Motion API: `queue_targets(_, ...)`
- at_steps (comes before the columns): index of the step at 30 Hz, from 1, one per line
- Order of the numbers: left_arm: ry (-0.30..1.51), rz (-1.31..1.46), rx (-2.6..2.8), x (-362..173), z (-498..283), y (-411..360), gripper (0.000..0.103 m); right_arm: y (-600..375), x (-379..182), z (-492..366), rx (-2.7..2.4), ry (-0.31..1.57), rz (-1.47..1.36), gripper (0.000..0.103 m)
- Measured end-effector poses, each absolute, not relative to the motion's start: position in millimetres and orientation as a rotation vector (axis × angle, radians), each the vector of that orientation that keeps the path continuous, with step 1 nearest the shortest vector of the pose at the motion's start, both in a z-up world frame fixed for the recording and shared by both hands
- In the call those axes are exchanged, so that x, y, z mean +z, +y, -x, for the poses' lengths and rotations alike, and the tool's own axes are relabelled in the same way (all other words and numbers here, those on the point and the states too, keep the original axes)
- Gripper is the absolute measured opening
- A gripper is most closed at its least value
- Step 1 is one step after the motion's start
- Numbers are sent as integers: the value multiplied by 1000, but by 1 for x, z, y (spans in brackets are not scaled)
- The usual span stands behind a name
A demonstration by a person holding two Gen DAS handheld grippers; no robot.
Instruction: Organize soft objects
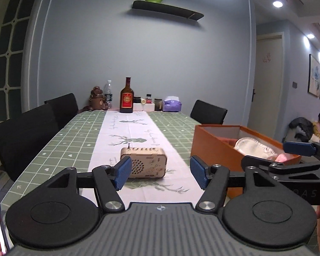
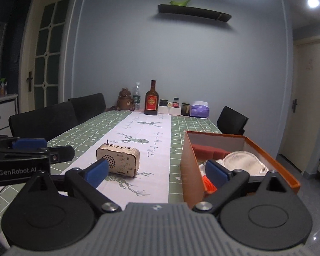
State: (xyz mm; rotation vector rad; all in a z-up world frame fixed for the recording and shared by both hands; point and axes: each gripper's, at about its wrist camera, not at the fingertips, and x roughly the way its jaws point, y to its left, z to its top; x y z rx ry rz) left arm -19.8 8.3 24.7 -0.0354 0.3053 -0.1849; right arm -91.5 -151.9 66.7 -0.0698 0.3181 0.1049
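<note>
An orange box (image 1: 211, 149) stands on the table at the right, also in the right wrist view (image 2: 192, 170). Inside lie a pale silvery soft pouch (image 2: 243, 162), dark red soft items (image 2: 204, 149) and something orange-red (image 2: 209, 183). The pouch also shows in the left wrist view (image 1: 253, 148). My left gripper (image 1: 160, 171) is open and empty, held above the near table end. My right gripper (image 2: 157, 173) is open and empty, its right finger over the box's near left corner. The right gripper's finger (image 1: 299, 148) shows in the left wrist view above the box.
A small wooden radio (image 1: 144, 162) sits on the white runner, just beyond my left finger. A brown bottle (image 1: 126, 98), water bottle, bear figure (image 1: 97, 100), jars and a purple tissue pack (image 1: 172, 105) line the far edge. Black chairs (image 1: 25, 132) flank the green checked table (image 1: 59, 140).
</note>
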Motion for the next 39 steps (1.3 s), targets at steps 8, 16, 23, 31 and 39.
queue_targets(8, 231, -29, -65, 6, 36, 4, 92, -155, 33, 102, 14, 300, 57, 98)
queue_targets(16, 359, 17, -49, -22, 27, 9, 98, -159, 14, 102, 9, 342, 21, 99)
queue_targets(23, 429, 27, -39, -31, 26, 10, 98, -163, 7, 101, -2, 373, -20, 100)
queue_targets(31, 449, 18, -24, -28, 27, 11, 98, -160, 6, 102, 6, 374, -10, 100)
queue_targets(39, 456, 7, -24, -26, 28, 9, 98, -161, 8, 105, 2, 369, -12, 100)
